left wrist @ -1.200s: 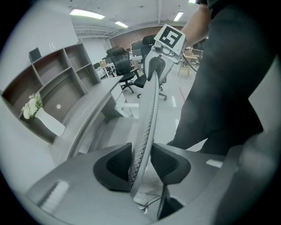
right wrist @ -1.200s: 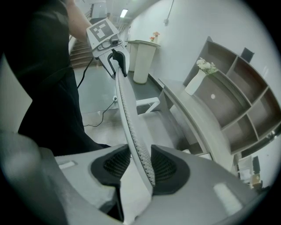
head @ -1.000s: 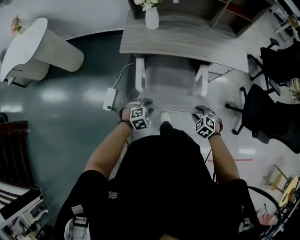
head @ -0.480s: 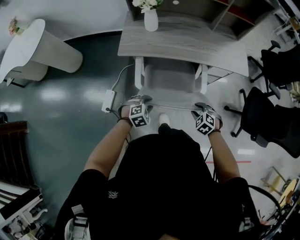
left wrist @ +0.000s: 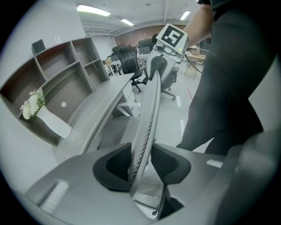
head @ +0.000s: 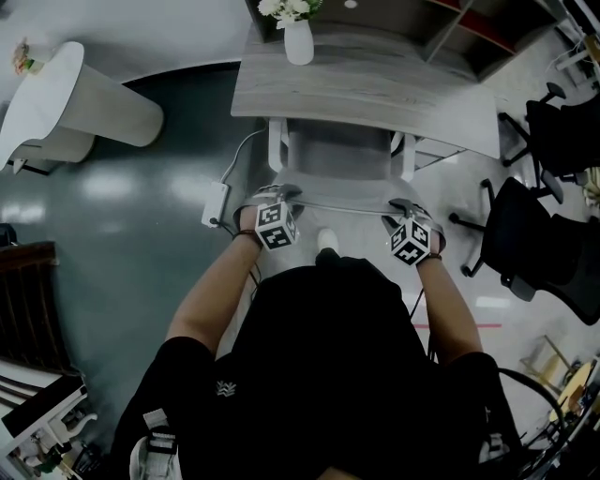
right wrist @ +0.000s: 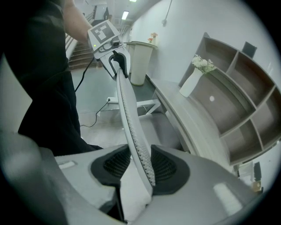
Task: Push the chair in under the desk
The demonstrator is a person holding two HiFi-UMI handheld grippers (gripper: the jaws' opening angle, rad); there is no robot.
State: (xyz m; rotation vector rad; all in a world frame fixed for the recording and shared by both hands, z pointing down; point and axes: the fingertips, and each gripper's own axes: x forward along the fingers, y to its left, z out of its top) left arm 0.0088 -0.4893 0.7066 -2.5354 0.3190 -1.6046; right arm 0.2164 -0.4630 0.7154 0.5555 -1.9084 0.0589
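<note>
In the head view, a glossy dark grey-green floor (head: 112, 225) gives way to paler flooring on the right. A pale wood-grain desk (head: 366, 80) stands against open shelving (head: 450, 23), with a white vase (head: 298, 42) of flowers on its back edge. The grey chair (head: 339, 155) faces the desk, the front of its seat just under the desk edge, its white armrests at either side and its backrest (head: 337, 204) toward the person. The left gripper (head: 279, 195) and right gripper (head: 405, 206) sit on the backrest's two top corners. A white power strip (head: 214, 203) lies on the floor, a rounded white counter (head: 66, 94) stands to the left, and black office chairs (head: 534, 225) to the right.

In the left gripper view, the ribbed black pads (left wrist: 117, 163) are clamped on the backrest's thin curved rim, which has a perforated mesh face. The rim arcs away to the other gripper's marker cube. The desk runs along the left, below the brown-lined shelf compartments.

In the right gripper view, the jaws likewise pinch the dotted mesh edge between dark textured pads (right wrist: 169, 169). The smooth grey desk top lies to the right, with the slanted vase and shelving behind.
</note>
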